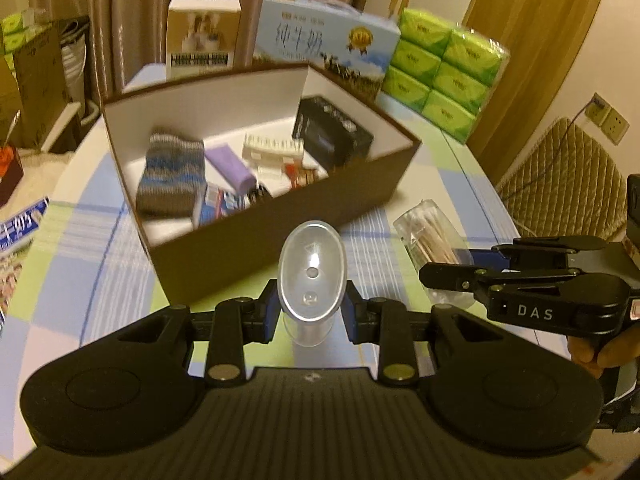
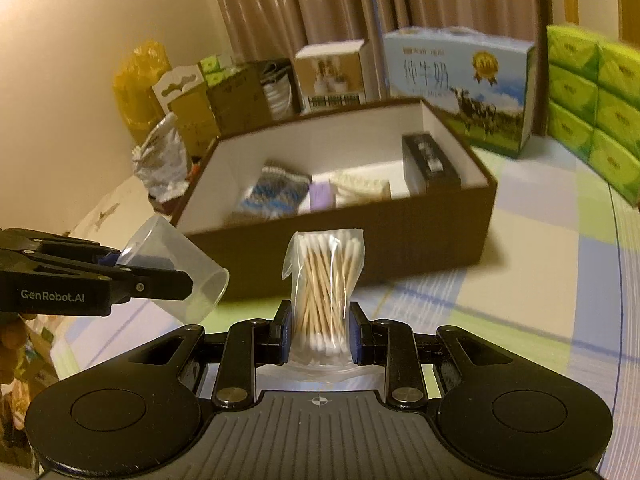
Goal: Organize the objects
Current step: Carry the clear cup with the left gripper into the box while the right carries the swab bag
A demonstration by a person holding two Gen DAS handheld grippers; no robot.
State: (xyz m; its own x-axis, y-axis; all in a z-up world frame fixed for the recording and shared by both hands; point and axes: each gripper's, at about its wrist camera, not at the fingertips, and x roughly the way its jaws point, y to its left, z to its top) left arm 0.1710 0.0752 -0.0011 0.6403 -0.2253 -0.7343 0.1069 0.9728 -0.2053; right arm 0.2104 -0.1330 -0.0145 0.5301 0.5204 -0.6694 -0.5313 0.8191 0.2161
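Note:
My left gripper [image 1: 313, 312] is shut on a clear plastic cup [image 1: 313, 268], held above the checked tablecloth with its base turned toward the brown box [image 1: 280, 236]. In the right wrist view that same cup [image 2: 180, 268] tilts at the left in the left gripper [image 2: 160, 280]. My right gripper [image 2: 320, 330] is shut on a clear bag of cotton swabs [image 2: 326, 280], upright in front of the box [image 2: 360, 248]. The swab bag [image 1: 432, 240] and right gripper [image 1: 444, 276] also show at the right of the left wrist view. Both hang short of the box's near wall.
Inside the box lie a striped knit sock [image 1: 170, 176], a purple roll [image 1: 232, 164], a black carton [image 1: 332, 132] and small packets. Behind it stand a milk carton box [image 1: 324, 46], a tan box [image 1: 202, 36] and stacked green tissue packs [image 1: 444, 76]. Cartons and bags crowd the floor at left.

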